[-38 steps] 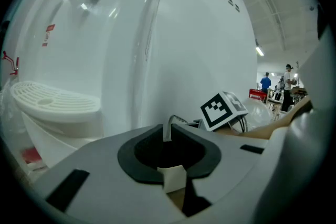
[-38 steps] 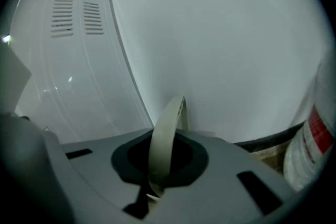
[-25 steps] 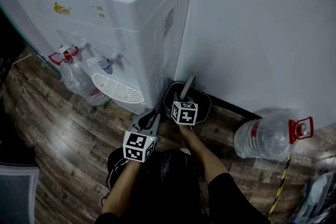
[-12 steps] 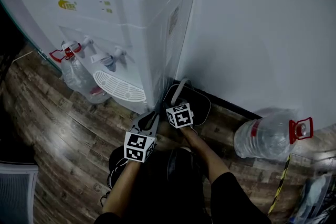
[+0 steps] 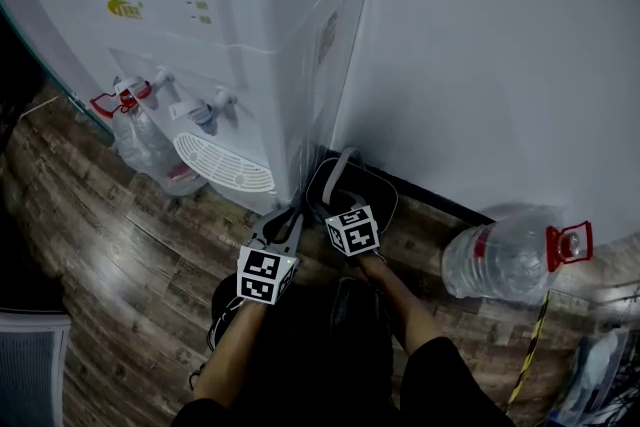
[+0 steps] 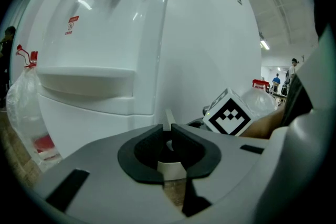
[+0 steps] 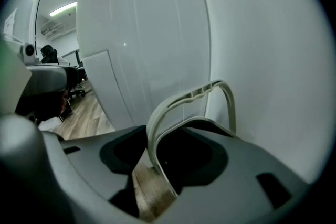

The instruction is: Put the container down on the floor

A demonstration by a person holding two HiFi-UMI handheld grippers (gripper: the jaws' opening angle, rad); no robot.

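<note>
A dark container [image 5: 372,193] with a pale grey bail handle [image 5: 338,167] stands on the wooden floor [image 5: 100,245], in the corner between the water dispenser and the wall. My right gripper [image 5: 346,208] hovers just in front of it. Its jaws are opening, and the handle [image 7: 194,96] rises upright between them, touched by neither pad. The right gripper view looks along the right gripper [image 7: 160,136] at the handle and the container's dark rim [image 7: 212,124]. My left gripper [image 5: 286,221] is to the left near the dispenser's base, and the left gripper [image 6: 169,131] is shut on nothing.
The white water dispenser [image 5: 230,25] stands against the grey wall [image 5: 500,45]. A large clear bottle with a red handle [image 5: 500,260] lies on the floor at the right. Another bottle [image 5: 145,150] sits left of the dispenser.
The right gripper has let go of the handle, opened its jaws and drawn back a little toward me. The container stays on the floor. The left gripper has hardly moved.
</note>
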